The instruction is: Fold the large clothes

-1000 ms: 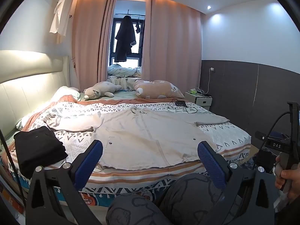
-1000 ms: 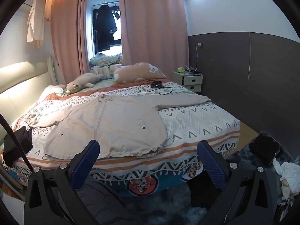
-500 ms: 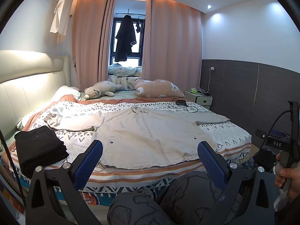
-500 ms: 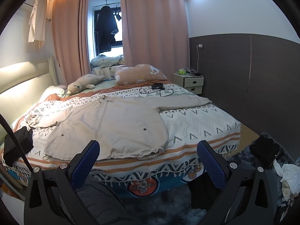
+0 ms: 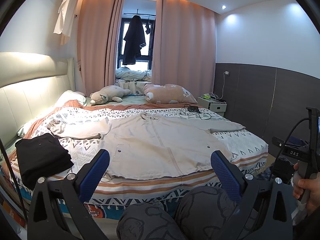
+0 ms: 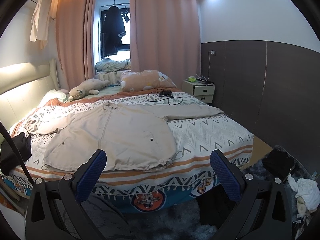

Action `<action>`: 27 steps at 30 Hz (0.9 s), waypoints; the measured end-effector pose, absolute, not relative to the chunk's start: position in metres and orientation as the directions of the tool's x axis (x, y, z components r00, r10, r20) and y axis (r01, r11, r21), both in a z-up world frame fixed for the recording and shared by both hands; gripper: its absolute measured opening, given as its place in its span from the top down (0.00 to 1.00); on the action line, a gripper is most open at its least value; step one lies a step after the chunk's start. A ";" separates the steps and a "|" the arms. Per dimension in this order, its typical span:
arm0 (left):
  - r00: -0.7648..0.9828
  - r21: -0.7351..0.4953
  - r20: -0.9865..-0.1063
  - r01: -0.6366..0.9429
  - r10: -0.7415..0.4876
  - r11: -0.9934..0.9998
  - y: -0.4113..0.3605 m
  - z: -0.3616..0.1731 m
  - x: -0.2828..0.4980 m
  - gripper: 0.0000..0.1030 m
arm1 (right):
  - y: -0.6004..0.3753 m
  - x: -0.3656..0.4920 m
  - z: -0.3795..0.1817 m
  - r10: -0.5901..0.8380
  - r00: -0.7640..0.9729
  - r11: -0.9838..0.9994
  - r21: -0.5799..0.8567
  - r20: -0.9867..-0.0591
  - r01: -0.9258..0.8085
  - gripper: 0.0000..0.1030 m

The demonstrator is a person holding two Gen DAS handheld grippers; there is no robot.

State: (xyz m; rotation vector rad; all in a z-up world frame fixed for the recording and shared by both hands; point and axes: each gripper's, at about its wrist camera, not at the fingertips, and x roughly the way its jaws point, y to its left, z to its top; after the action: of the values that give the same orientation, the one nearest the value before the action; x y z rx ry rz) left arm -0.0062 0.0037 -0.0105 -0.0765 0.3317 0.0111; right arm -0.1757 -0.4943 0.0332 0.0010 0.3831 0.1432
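A large beige jacket (image 5: 160, 142) lies spread flat on the bed (image 5: 240, 146), front up, sleeves stretched to both sides. It also shows in the right wrist view (image 6: 112, 134). My left gripper (image 5: 160, 160) is open and empty, held back from the bed's near edge above the person's knees. My right gripper (image 6: 158, 160) is open and empty, also short of the bed edge, facing the jacket's hem. The right gripper's handle and the hand holding it show at the right of the left wrist view (image 5: 306, 170).
A folded black garment (image 5: 42, 156) lies on the bed's left near corner. Plush toys (image 5: 108, 96) and a pillow (image 5: 170, 94) sit at the far side, with a black cable (image 6: 164, 97) near them. A nightstand (image 6: 200, 90) stands at the right. Clothes lie on the floor (image 6: 306, 190).
Both views have shifted slightly; the grippers have risen a little and stay open. The jacket has not moved.
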 end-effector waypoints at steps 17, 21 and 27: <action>0.946 -0.069 -0.324 -0.020 -0.003 0.997 0.007 -0.010 -0.009 0.00 | -0.499 -0.179 0.028 0.140 0.921 0.990 0.025 -0.363 -0.141 0.00; 0.946 -0.064 -0.323 -0.019 -0.002 0.998 0.007 -0.010 -0.011 0.00 | -0.498 -0.181 0.028 0.144 0.923 0.989 0.026 -0.358 -0.144 0.00; 0.948 -0.073 -0.319 -0.009 -0.015 0.997 0.008 -0.010 -0.013 0.00 | -0.498 -0.184 0.027 0.145 0.927 0.989 0.026 -0.346 -0.145 0.00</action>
State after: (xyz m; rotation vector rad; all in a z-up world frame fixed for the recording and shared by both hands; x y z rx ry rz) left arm -0.0130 0.0081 -0.0096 -0.0742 0.3251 -0.0031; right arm -0.1842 -0.4984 0.0271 -0.0003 0.3547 0.1482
